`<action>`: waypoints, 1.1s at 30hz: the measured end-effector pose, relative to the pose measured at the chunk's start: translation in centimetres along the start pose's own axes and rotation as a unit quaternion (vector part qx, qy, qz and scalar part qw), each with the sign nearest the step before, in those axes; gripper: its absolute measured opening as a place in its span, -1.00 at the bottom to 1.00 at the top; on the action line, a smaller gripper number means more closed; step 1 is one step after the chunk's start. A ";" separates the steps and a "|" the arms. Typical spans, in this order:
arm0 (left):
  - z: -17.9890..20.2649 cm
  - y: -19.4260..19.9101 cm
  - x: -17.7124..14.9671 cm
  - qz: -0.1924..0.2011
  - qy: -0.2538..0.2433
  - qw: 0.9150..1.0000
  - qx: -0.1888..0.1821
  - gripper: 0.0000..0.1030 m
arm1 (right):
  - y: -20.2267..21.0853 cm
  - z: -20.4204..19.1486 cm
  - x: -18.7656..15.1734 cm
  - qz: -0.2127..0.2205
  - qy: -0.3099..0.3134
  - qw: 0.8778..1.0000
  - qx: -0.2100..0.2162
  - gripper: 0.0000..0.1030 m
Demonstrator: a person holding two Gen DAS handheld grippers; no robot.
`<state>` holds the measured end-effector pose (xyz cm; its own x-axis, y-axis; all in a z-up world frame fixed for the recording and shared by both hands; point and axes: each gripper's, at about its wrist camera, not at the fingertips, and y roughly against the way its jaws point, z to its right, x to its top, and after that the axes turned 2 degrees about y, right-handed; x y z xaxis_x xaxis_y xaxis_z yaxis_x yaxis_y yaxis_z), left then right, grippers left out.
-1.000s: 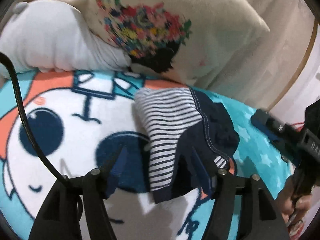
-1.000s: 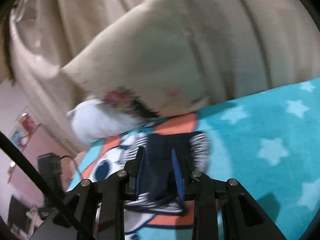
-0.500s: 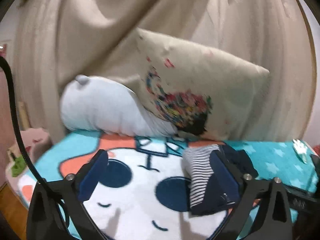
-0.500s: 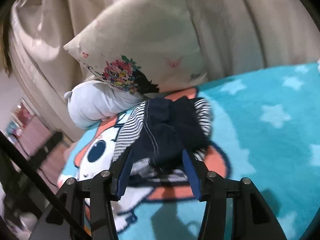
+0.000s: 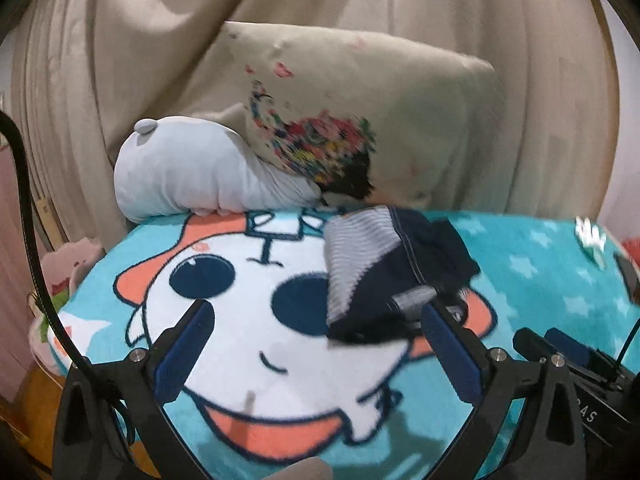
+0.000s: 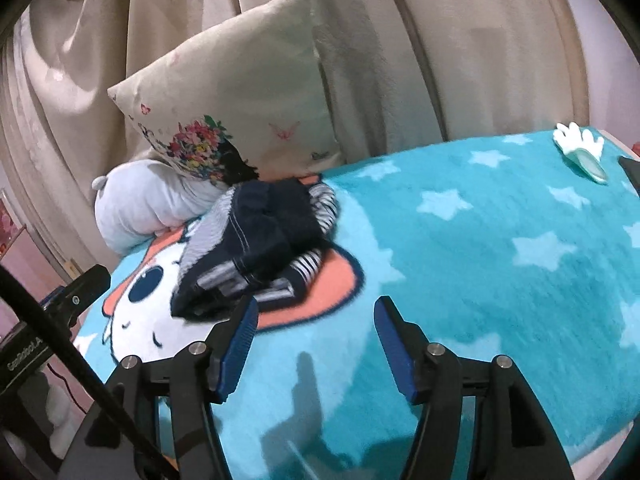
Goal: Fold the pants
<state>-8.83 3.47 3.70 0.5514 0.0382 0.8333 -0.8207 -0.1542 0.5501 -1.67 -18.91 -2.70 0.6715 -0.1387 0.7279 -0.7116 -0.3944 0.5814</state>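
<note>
The pants (image 5: 384, 268) are lying in a compact folded bundle — navy cloth over striped cloth — on the teal cartoon blanket (image 5: 540, 280), just in front of the floral pillow (image 5: 360, 120) and the white plush (image 5: 188, 172) at the far edge. In the left wrist view the bundle is sitting ahead and to the right of the left gripper (image 5: 316, 344), its near corner reaching almost to the right-hand finger; its long axis is running from near to far, leaning slightly left at the far end. In the right wrist view the pants (image 6: 260, 240) are lying ahead and to the left of the right gripper (image 6: 316, 340), the near end just past the left finger. Neither tool is touching the cloth, and both are about equally near it, one on each side.

Both grippers are standing spread wide with nothing between the pads.

Compared with a second ago, the right gripper is no longer clamped on the navy cloth — it is open and pulled back — and the left one is also drawn away, so more of the curtain (image 6: 440, 60) and pillow is showing. Judging by the tidy bundle, the fold looks finished.
</note>
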 end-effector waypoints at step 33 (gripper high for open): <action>-1.9 -1.3 -1.2 -0.036 0.022 0.999 -0.032 0.99 | -2.2 -3.9 -0.5 -0.063 0.078 0.994 -0.037 0.29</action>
<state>-8.75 5.53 2.07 0.6039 0.0907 0.7919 -0.7875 -0.0853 0.6103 -1.23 -14.41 -2.94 0.7208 0.0525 0.6912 -0.6405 -0.3307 0.6931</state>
